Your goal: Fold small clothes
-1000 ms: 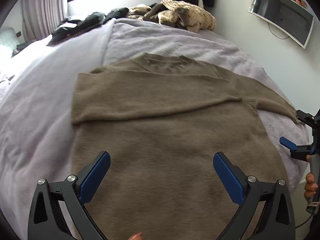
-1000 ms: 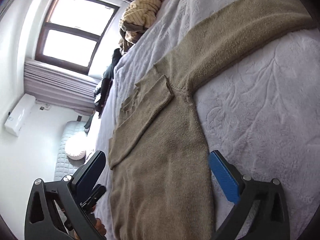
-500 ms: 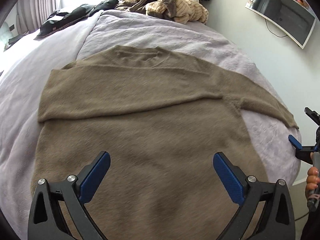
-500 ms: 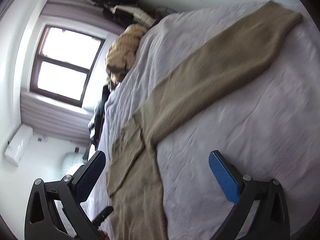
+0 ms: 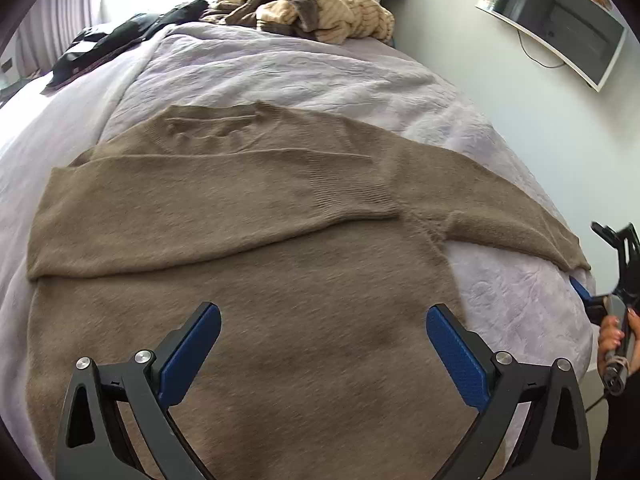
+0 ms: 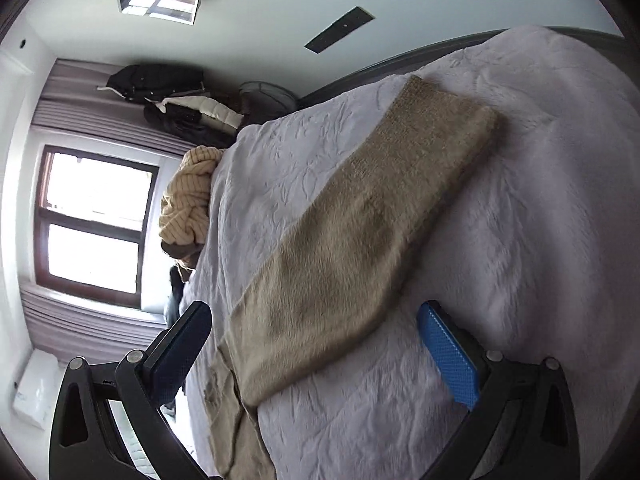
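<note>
The brown sweater [image 5: 248, 280] lies flat on the bed [image 5: 304, 76], one sleeve [image 6: 360, 240] reaching its right edge. Left claw [image 5: 323, 344] hangs spread and empty above the sweater's body. Right claw [image 6: 316, 344] is spread, empty, over that sleeve, with bare bedcover alongside.

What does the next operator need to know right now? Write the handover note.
Left gripper: open, empty, over the sweater body.
Right gripper: open, empty, at the bed's edge, pointed along the outstretched sleeve.
Sweater lies flat on the bed.
Done: one sleeve folded across the chest.
Left: fold in the outstretched sleeve, then fold the body.
Clothes pile at the far end is untouched.
</note>
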`<action>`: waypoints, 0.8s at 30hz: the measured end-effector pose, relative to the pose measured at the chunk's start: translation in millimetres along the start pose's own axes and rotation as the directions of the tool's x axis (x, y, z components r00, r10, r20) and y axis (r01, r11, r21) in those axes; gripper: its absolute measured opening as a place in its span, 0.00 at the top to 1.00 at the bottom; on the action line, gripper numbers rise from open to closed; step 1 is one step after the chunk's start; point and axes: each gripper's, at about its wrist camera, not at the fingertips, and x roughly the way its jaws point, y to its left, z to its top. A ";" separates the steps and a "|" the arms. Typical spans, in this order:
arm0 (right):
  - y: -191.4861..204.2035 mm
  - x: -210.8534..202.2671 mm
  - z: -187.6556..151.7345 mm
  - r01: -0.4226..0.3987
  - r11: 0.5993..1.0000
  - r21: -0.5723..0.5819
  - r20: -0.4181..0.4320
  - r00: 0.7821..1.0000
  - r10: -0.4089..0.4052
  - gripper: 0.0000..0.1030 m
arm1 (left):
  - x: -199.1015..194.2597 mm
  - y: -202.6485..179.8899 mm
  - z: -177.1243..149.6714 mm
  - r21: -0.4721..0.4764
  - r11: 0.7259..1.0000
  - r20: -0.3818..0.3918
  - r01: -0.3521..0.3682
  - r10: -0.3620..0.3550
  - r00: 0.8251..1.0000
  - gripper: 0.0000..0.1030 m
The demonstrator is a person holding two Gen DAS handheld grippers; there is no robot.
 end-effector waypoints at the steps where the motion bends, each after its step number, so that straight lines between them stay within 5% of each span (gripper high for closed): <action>1: 0.0 3.0 4.0 -0.005 1.000 -0.002 0.005 1.000 0.005 0.00 | 2.0 -3.5 1.8 0.003 1.000 -0.001 0.005 -0.005 1.000 0.00; 9: -0.5 10.1 8.4 -0.078 0.997 0.027 0.040 0.996 0.077 0.04 | 11.3 -11.8 10.9 -0.002 1.000 -0.003 0.029 -0.029 1.000 0.00; 12: -8.6 11.8 9.4 -0.046 0.997 0.054 0.013 0.999 0.045 0.41 | 13.9 -9.3 13.0 -0.001 1.000 -0.001 0.023 -0.023 1.000 0.00; 14: -19.5 15.6 8.7 -0.052 0.993 0.105 -0.010 0.999 0.053 0.84 | 15.3 -5.9 15.0 -0.005 1.000 0.002 0.015 -0.015 1.000 0.00; 15: -22.5 16.4 7.8 -0.057 0.991 0.121 -0.010 0.998 0.058 0.90 | 15.6 -3.7 15.7 -0.011 1.000 0.003 0.015 -0.015 1.000 0.00; 19: -6.8 15.7 2.9 -0.122 0.989 0.083 0.014 0.992 0.122 0.91 | 14.7 8.7 18.4 -0.026 1.000 0.017 0.002 -0.002 1.000 0.00; 24: 61.9 18.5 -7.5 -0.182 0.977 -0.112 -0.004 0.983 0.183 0.91 | 12.4 35.8 21.3 -0.044 0.998 0.038 -0.050 0.051 0.998 0.00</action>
